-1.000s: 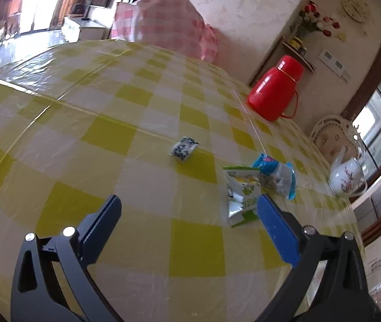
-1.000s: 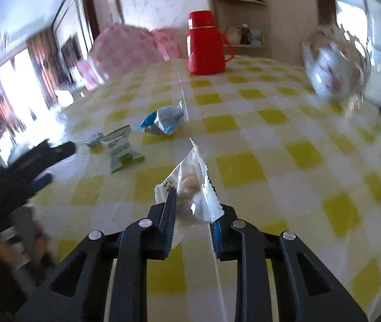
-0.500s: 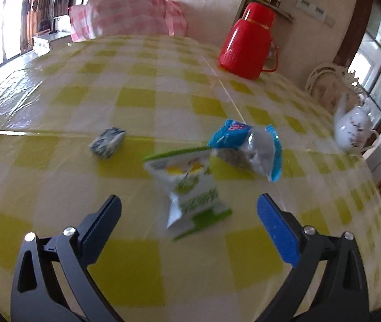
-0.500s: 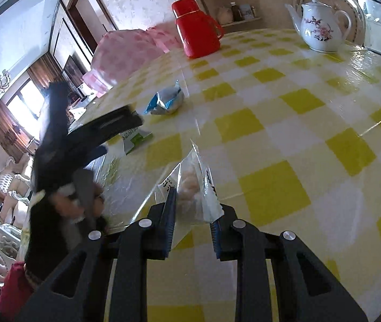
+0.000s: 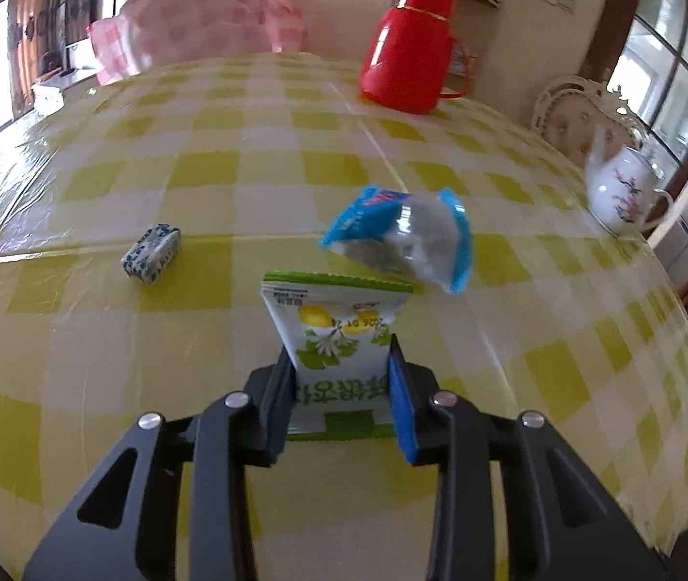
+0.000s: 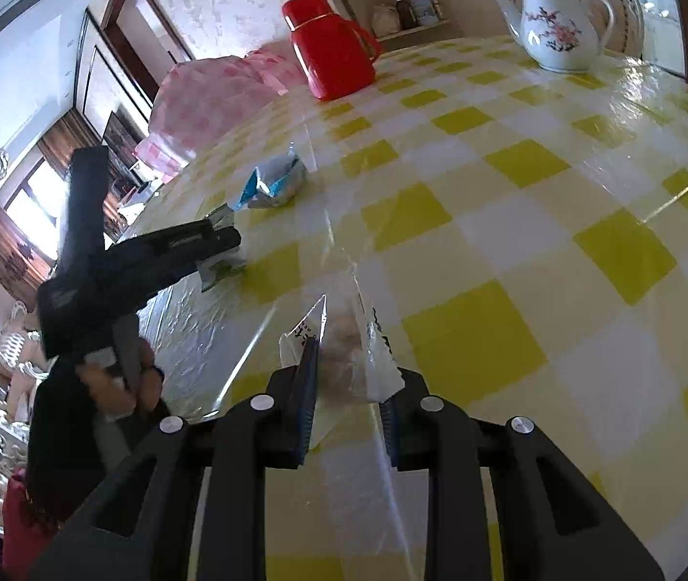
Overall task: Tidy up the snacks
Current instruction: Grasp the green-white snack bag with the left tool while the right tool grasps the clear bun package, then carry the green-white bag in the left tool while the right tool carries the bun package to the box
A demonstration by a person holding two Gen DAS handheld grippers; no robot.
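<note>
Snacks lie scattered on a desk (image 5: 101,363) covered in yellow-and-white check under clear plastic. The left claw (image 5: 341,387) has just been closing, and its two pads now press the sides of a green-and-white packet (image 5: 331,339) printed with yellow fruit, which lies flat on the cloth with its sealed edge pointing to 12 o'clock. Just beyond it, at about 1 o'clock, sits a crumpled blue-and-silver bag (image 5: 402,237), its near edge close above the packet's top seal. A small blue-and-white wrapped sweet (image 5: 151,259) rests apart at 10 o'clock. Far across the desk stand a red thermos jug (image 5: 406,48) at 12 o'clock and a white flowered teapot (image 5: 622,189) at 2 o'clock.

The right claw (image 6: 348,382) is clamped on a clear packet (image 6: 348,339) of pale round pieces, held upright between its pads. From this view the left claw appears at 9 o'clock, gripped by a hand (image 6: 121,377) at the desk's edge.
</note>
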